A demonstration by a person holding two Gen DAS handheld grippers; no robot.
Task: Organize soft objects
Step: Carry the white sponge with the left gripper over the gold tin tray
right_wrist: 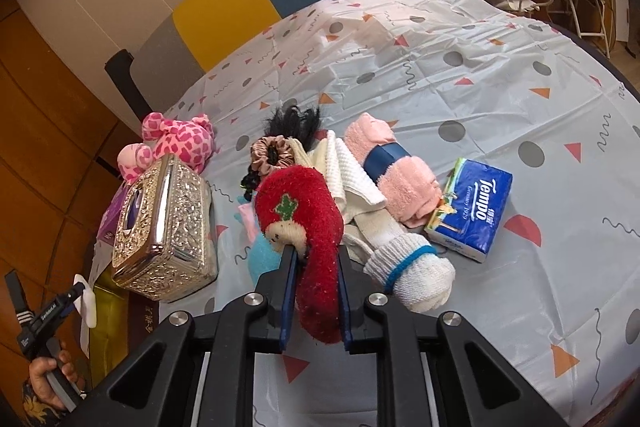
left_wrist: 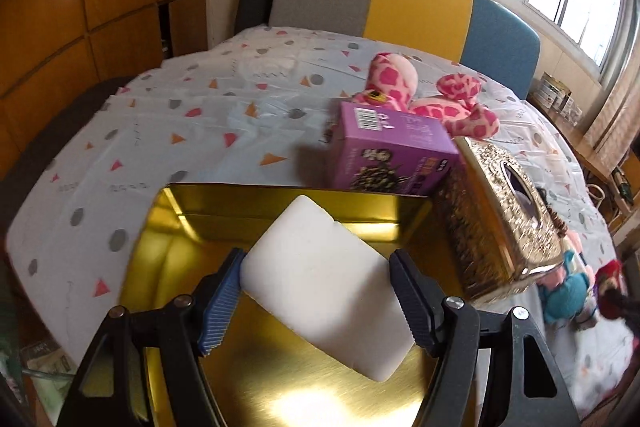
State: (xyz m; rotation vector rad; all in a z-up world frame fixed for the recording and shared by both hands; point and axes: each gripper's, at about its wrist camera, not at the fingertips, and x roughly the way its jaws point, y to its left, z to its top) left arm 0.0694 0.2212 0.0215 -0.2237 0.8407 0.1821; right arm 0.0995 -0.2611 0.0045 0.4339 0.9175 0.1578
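My left gripper (left_wrist: 318,259) is shut on a white foam block (left_wrist: 320,279), its blue-ribbed pads (left_wrist: 224,303) pressing both long sides. It holds the block tilted just above an open gold tin (left_wrist: 280,379). My right gripper (right_wrist: 317,253) is shut on a red fuzzy sock (right_wrist: 304,203) with a green leaf patch, at the near edge of a pile of soft things. That pile holds a white cloth (right_wrist: 352,171), a pink rolled towel (right_wrist: 396,171) with a blue band, a rolled white sock (right_wrist: 412,275) and a scrunchie (right_wrist: 272,153).
An ornate metal tissue box (left_wrist: 500,219) stands right of the tin, with a purple carton (left_wrist: 392,155) and a pink spotted plush (left_wrist: 424,95) behind it. A blue Tempo tissue pack (right_wrist: 472,207) lies right of the pile. Chairs line the table's far edge.
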